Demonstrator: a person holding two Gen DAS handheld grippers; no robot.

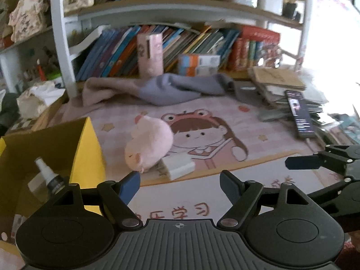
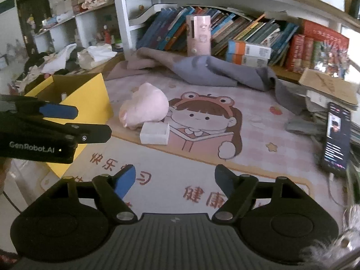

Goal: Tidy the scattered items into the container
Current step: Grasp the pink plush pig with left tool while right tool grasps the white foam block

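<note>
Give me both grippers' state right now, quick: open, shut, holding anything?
Left gripper: open, nothing between its fingers.
Right gripper: open, nothing between its fingers.

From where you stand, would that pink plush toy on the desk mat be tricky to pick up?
Probably not. The pink plush toy looks soft and rounded, so it should squash between the fingers rather than slip. It seems light for its bulk. It leans against the small white box, which a push might nudge.
</note>
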